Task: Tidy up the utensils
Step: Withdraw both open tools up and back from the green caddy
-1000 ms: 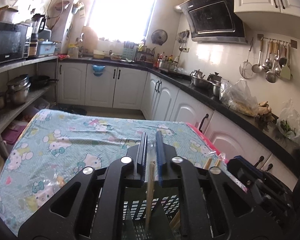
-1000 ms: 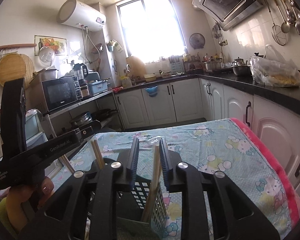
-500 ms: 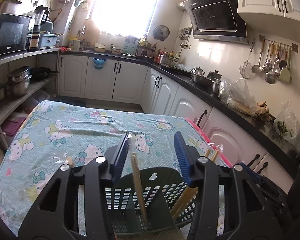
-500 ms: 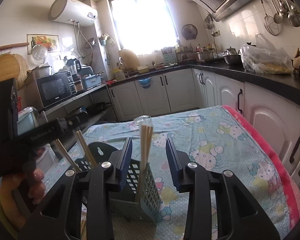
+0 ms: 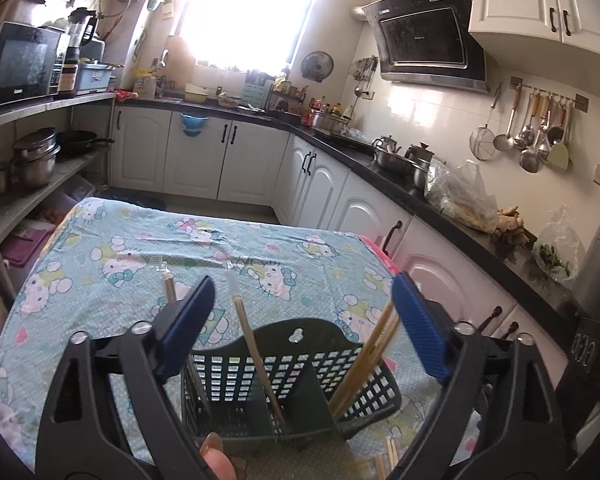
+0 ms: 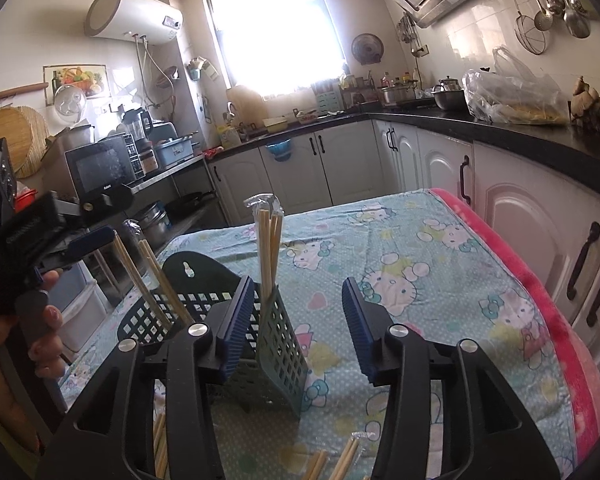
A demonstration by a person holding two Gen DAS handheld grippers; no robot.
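Right hand-held gripper [image 6: 298, 324] spread wide, empty, over bench [image 6: 440, 264]. Green utensil basket [image 6: 276, 344] at 11 o'clock of the gap, wrapped chopsticks [image 6: 267, 240] upright inside. Loose chopsticks [image 6: 340, 462] at 6 o'clock.

Daylight floods from the blown-out window [image 5: 256, 12]; fisheye edges bend and darken; focus sharp.

Upright chopsticks [image 5: 256, 344] crowd the basket [image 5: 292, 384]; tablecloth [image 5: 260, 248] beyond lies open.
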